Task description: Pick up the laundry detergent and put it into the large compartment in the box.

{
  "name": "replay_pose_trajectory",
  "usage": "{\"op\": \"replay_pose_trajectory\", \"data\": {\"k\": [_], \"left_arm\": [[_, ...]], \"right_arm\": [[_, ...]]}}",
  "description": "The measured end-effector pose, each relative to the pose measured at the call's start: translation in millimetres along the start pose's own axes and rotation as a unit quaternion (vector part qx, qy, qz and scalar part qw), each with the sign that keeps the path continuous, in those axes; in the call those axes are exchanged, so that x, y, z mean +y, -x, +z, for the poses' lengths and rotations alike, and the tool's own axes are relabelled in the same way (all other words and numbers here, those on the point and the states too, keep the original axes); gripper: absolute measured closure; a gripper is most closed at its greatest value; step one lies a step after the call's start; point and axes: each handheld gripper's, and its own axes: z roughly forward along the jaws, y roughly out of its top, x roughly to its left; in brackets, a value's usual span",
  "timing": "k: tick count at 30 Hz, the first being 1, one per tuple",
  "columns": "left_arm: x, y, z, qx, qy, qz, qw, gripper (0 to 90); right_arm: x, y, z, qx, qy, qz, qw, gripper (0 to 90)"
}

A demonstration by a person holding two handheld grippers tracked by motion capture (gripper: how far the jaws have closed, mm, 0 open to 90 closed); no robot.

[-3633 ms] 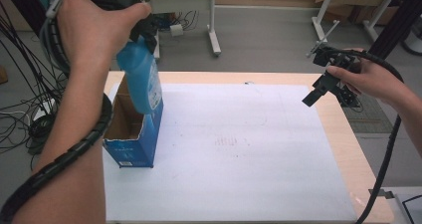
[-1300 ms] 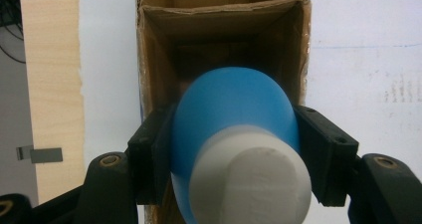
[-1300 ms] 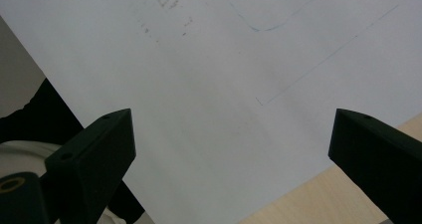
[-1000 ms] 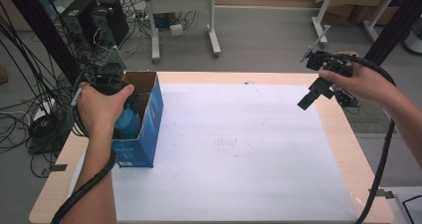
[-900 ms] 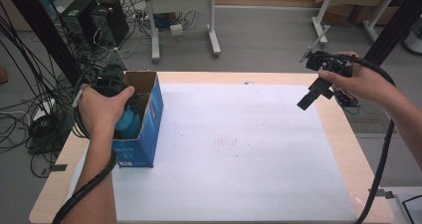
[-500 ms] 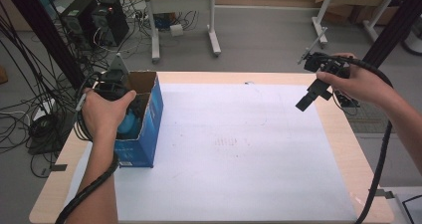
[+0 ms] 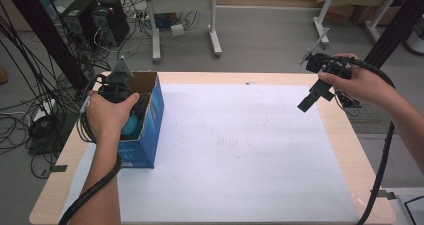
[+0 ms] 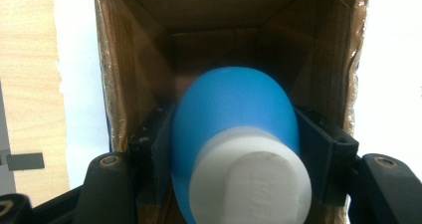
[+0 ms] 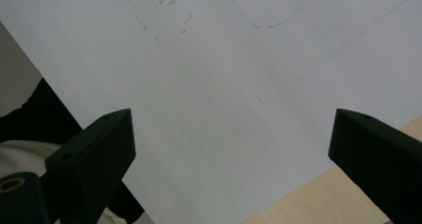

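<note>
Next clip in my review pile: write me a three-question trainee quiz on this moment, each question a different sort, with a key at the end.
1. True or false: the left gripper has its jaws closed on the blue bottle.
2. Multiple choice: where is the blue bottle's body? A) lying on the white sheet B) inside the open blue box C) standing on the floor
3. Fill the blank: the right gripper hangs above the white sheet with its jaws ____ and nothing between them.

Key: 1 true; the jaws sit against both sides of the bottle below its white cap. 2 B; the box's brown inner walls surround it. 3 open.
</note>
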Motion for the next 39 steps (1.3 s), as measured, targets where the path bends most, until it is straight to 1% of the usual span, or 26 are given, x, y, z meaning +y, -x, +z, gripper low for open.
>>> {"op": "replay_pose_trajectory", "data": {"k": [3, 6, 11, 17, 21, 24, 33, 36, 39], "left_arm": [[0.5, 0.1, 0.5, 0.0, -0.001, -0.001, 1.0, 38.2], [1.4, 0.5, 1.2, 0.0, -0.002, 0.0, 1.0, 38.2], [2.2, 1.7, 2.2, 0.002, -0.001, -0.001, 1.0, 38.2], [4.7, 4.5, 3.6, 0.005, -0.001, 0.002, 1.0, 38.0], [7.6, 5.6, 3.7, 0.007, -0.007, 0.003, 0.9999, 37.9], [7.3, 4.6, 3.9, 0.006, -0.006, -0.001, 1.0, 37.9], [6.7, 3.7, 3.5, 0.005, -0.006, -0.001, 1.0, 37.6], [4.0, 4.7, 0.7, 0.006, 0.0, 0.0, 1.0, 36.9], [3.8, 6.0, -1.8, 0.007, 0.001, 0.0, 1.0, 35.0]], "right_arm": [[-0.7, 0.4, -0.2, -0.001, 0.001, -0.003, 1.0, 4.7], [-0.9, -0.2, -0.3, -0.001, 0.001, 0.001, 1.0, 4.7], [-1.2, -0.2, -0.6, -0.002, 0.0, -0.002, 1.0, 4.7], [-2.0, 1.3, -0.5, -0.002, -0.002, 0.001, 1.0, 4.7], [-1.7, 2.2, 0.2, -0.001, -0.002, 0.002, 1.0, 4.7], [-0.5, 2.8, 2.2, 0.001, -0.004, 0.001, 1.0, 4.7], [0.5, 2.4, 2.8, 0.001, -0.003, -0.001, 1.0, 4.7], [0.6, 2.5, 2.4, 0.001, -0.004, 0.0, 1.0, 4.7], [0.7, 2.3, 3.0, 0.001, -0.004, 0.001, 1.0, 4.7]]}}
